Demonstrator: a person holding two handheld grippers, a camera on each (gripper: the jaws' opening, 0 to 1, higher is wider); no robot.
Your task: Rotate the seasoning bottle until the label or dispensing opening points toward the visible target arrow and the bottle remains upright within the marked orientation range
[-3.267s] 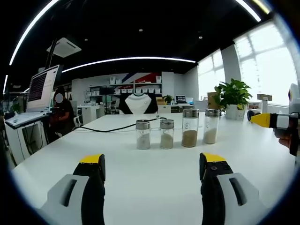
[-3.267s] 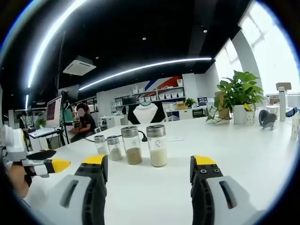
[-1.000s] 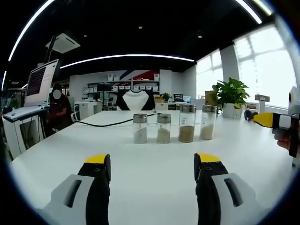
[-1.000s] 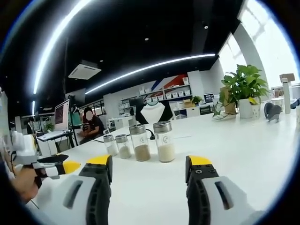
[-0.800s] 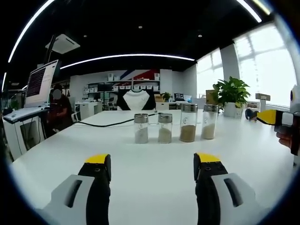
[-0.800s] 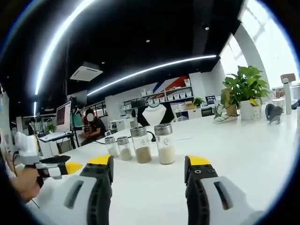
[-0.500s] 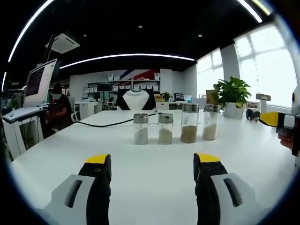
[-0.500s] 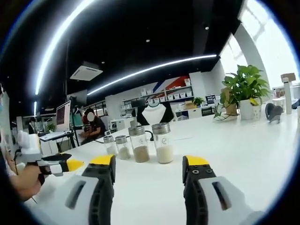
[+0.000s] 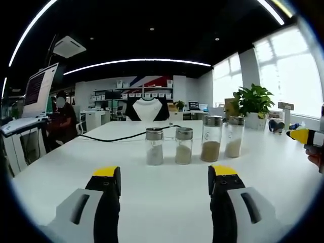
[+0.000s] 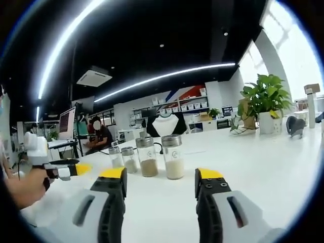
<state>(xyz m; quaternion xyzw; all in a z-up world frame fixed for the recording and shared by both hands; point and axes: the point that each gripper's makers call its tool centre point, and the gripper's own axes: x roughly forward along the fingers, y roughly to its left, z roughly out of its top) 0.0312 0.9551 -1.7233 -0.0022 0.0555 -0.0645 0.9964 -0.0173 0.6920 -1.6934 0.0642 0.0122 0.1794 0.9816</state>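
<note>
Several glass seasoning bottles with steel caps stand upright in a row on the white table [image 9: 152, 197]. In the left gripper view the row runs from a short bottle of pale powder [image 9: 154, 147] and another short one [image 9: 184, 146] to a tall bottle of brown spice [image 9: 211, 138] and a tall pale one [image 9: 234, 136]. My left gripper [image 9: 164, 178] is open, well short of the row. In the right gripper view the nearest bottle holds whitish grains [image 10: 173, 157], with the brown one [image 10: 147, 157] beside it. My right gripper [image 10: 161, 180] is open, empty, close before them. The other gripper's yellow tip [image 10: 76, 168] enters at left.
A black cable [image 9: 121, 135] snakes across the table behind the bottles. A potted plant [image 9: 251, 104] stands at the far right. A person sits at a desk with a monitor [image 9: 38, 91] at the left. Bare table lies in front of the bottles.
Both views have shifted slightly: the bottles sit a little lower and larger in the left gripper view. The other gripper's yellow tip has slid toward each view's edge. No bottle has moved.
</note>
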